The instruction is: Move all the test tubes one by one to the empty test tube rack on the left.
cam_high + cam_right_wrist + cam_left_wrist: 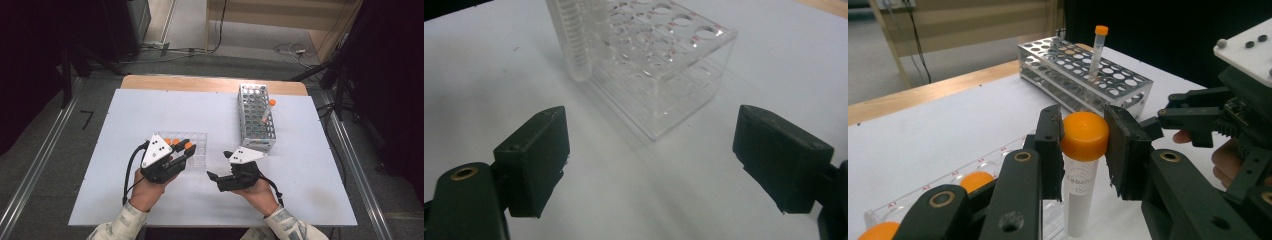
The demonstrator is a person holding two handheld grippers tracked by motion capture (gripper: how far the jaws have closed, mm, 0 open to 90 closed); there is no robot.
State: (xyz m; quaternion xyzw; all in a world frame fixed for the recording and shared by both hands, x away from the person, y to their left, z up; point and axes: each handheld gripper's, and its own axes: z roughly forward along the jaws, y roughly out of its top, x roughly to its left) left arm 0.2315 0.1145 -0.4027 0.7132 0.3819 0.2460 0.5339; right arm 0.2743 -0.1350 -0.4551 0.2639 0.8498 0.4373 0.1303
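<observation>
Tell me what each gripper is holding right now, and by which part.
The left gripper has its jaws closed on the orange cap of a clear plastic tube, with the body hanging free below. The right gripper is open and holds nothing.

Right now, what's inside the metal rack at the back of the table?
The metal rack holds one orange-capped tube, standing tilted in a hole. The other visible holes look empty; the tube's lower end is hidden inside.

Tube (1079, 200): white body, orange cap (1084, 136). Clear rack (664, 60). Perforated metal rack (256, 117), silver-grey. Surface (150, 110) white. Fingers (1050, 145) black.
</observation>
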